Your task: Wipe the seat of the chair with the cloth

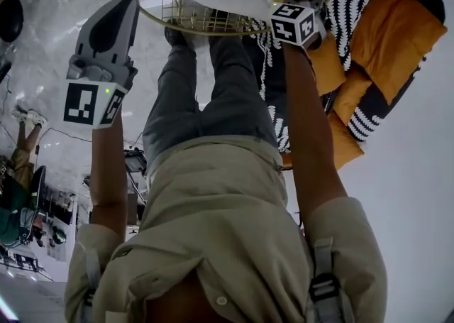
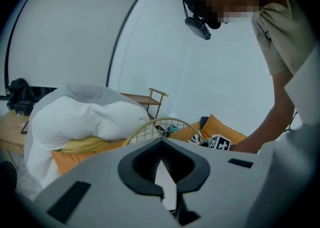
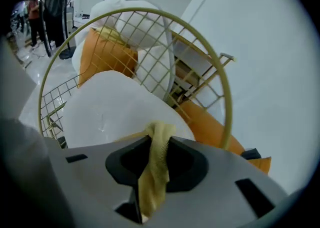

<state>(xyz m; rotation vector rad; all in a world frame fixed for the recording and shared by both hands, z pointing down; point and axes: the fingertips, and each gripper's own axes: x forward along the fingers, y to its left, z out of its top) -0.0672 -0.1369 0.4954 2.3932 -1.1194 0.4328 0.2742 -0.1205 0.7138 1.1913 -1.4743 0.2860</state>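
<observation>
Right gripper (image 3: pixel 156 139) clenched on yellow cloth (image 3: pixel 152 172) at near edge of white seat (image 3: pixel 105 111) of wire chair (image 3: pixel 150 14); cloth apparently touching seat. Left gripper (image 2: pixel 162 172) pinched together, empty, beside seat, apart.

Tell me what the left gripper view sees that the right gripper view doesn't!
Only the left gripper view: a person bending over, and the black-and-white marker cube at the end of that person's arm. The left gripper has its jaws together with nothing in them.
Only the right gripper view: the thin yellow cloth pinched in the right gripper, and the chair's round white seat.
Both: the round gold wire chair back, orange cushions and a small wooden rack.
</observation>
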